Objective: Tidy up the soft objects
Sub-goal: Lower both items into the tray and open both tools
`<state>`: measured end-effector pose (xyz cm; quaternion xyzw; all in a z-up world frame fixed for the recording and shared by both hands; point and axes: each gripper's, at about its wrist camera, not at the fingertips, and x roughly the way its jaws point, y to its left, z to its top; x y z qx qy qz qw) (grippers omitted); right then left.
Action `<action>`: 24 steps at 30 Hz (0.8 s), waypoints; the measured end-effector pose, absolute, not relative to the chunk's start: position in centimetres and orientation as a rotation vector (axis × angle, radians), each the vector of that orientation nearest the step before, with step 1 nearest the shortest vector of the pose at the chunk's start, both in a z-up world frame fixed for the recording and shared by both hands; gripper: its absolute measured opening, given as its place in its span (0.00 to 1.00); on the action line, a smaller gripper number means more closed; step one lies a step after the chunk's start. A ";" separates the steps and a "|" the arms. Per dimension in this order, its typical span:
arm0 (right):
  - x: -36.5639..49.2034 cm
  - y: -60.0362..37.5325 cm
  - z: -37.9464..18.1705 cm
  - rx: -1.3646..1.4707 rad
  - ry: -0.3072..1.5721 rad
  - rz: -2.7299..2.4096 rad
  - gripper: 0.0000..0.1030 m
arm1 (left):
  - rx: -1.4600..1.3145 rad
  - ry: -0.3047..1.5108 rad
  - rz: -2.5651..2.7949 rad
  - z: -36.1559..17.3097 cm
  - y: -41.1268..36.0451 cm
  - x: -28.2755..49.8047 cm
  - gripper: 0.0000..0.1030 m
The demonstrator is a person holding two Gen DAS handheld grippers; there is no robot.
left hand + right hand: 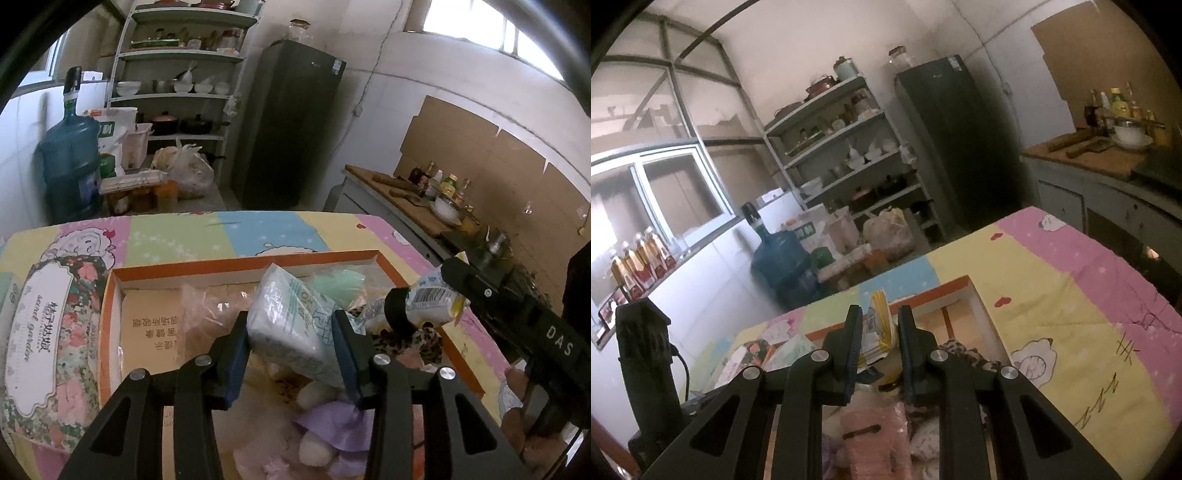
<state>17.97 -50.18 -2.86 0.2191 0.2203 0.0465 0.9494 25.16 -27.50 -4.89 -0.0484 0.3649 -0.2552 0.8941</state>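
My left gripper is shut on a pale blue tissue pack, held tilted above an orange-rimmed cardboard box on the quilt-covered table. To its right, a white and yellow packet with a barcode is pinched in my right gripper; the packet stands upright between the pads, over the box's right side. Inside the box lie a clear plastic bag, a green item, leopard-print cloth, purple cloth and pink plush.
A floral-printed tissue pack lies left of the box. Behind the table stand a blue water jug, a shelf of dishes, a dark fridge and a counter with bottles. A hand grips the right tool.
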 end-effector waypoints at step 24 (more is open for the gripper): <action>16.6 -50.0 -3.2 0.450 0.450 0.089 0.33 | -0.089 0.740 -0.468 -4.0 -26.5 23.9 0.72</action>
